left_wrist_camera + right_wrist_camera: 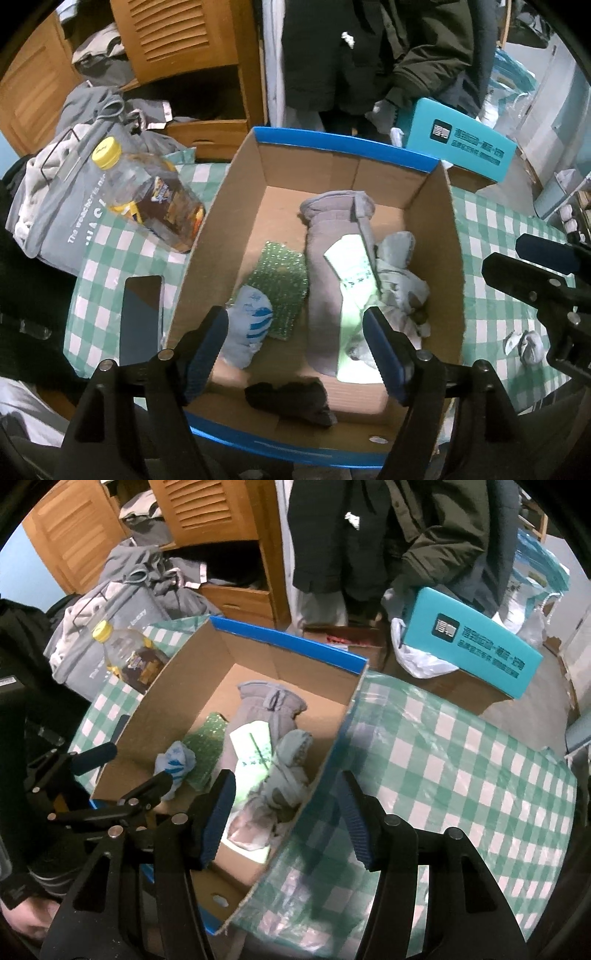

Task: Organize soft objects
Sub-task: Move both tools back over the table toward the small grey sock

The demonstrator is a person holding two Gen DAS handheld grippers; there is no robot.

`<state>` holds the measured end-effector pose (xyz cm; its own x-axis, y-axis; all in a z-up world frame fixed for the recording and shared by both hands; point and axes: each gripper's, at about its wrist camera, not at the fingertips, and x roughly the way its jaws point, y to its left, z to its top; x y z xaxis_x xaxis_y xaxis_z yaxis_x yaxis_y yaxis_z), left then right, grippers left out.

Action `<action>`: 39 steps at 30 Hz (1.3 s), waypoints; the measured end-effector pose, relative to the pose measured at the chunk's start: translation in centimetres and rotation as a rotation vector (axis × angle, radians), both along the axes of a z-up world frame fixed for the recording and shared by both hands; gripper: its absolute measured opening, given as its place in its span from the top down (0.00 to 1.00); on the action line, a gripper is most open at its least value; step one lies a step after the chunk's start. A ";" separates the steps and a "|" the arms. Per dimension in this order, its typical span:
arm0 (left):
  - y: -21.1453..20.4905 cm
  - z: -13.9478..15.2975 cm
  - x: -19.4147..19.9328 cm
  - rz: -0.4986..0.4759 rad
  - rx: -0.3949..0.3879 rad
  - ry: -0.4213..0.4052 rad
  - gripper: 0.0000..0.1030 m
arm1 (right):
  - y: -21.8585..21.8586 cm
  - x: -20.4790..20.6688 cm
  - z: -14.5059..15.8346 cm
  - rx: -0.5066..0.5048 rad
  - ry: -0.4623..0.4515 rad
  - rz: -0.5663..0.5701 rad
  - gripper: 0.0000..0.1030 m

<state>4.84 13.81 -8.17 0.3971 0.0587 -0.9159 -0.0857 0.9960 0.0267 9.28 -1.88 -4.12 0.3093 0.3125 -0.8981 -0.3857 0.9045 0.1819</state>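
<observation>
Your left gripper hung wide and empty over the blue-rimmed cardboard box; your right gripper gaped too. At three o'clock outside the box, the small grey balled sock lay limp and light: pinch its bunched middle.

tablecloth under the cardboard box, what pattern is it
Green and white checks on the tablecloth; clearest in the right wrist view, beside the cardboard box.

Left gripper: black angular linkage arms are showing round silver rivets; fingers are carrying ribbed dark-blue pads. Right gripper: same black frame, silver rivets, ribbed blue pads. Bare skin and a dark cuff are showing at the right-wrist view's lower-left edge.
</observation>
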 end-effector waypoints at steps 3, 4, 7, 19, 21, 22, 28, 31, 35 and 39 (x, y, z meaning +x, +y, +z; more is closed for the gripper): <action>-0.7 0.1 0.0 -0.014 0.002 -0.003 0.24 | -0.8 -0.2 0.1 -0.004 -0.004 -0.008 0.44; -1.0 0.2 0.0 -0.020 0.003 -0.005 0.24 | -1.0 -0.3 0.1 -0.005 -0.005 -0.011 0.44; -1.8 0.3 0.0 -0.035 0.007 -0.007 0.24 | -2.0 -0.4 0.1 -0.012 -0.008 -0.026 0.44; -6.5 0.7 0.0 -0.124 0.016 -0.012 0.21 | -7.8 -1.3 -0.6 -0.048 0.000 -0.117 0.44; -7.4 0.7 0.0 -0.141 0.016 -0.010 0.21 | -8.7 -1.6 -0.6 -0.054 -0.003 -0.131 0.44; -8.0 0.7 0.0 -0.152 0.018 -0.010 0.21 | -9.3 -1.7 -0.6 -0.056 -0.004 -0.137 0.44; -11.1 0.8 0.0 -0.207 0.019 -0.006 0.21 | -12.2 -2.5 -0.8 -0.071 -0.007 -0.175 0.44; -12.9 0.9 -0.1 -0.241 0.019 -0.008 0.16 | -13.9 -2.8 -1.2 -0.075 0.004 -0.206 0.44; -15.4 0.9 -0.3 -0.290 0.021 -0.008 0.15 | -16.2 -3.3 -1.6 -0.076 0.014 -0.244 0.44; -17.7 0.4 -0.3 -0.335 0.023 0.007 0.15 | -18.6 -3.9 -2.3 -0.078 0.028 -0.280 0.44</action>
